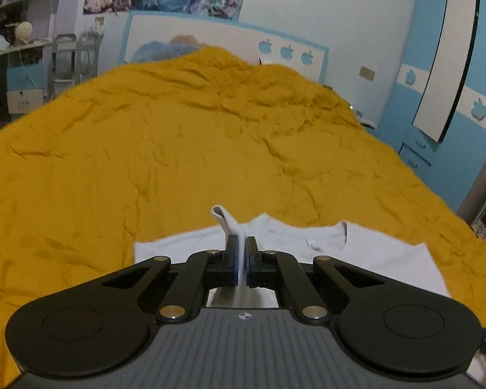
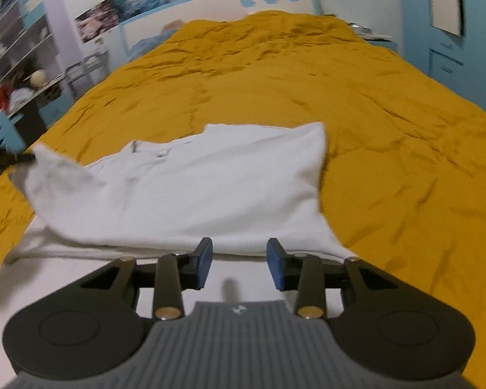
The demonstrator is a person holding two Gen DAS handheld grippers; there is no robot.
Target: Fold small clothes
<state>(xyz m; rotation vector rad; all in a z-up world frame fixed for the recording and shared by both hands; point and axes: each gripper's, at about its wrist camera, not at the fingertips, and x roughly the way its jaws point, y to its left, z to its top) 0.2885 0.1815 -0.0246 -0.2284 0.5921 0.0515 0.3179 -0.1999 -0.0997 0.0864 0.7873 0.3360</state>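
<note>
Left gripper (image 1: pixel 242 246) clamped on white shirt (image 2: pixel 210 188) fold; right gripper (image 2: pixel 239 264) open, empty, above hem

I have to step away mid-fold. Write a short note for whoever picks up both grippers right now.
Left gripper: shut on a pinched fold of the white shirt, lifted off the bed.
Right gripper: open, holding nothing, over the shirt's near edge.
Shirt lies on the mustard bedcover; one side looks folded in.
Left: carry the held side over, then finish the fold.
</note>
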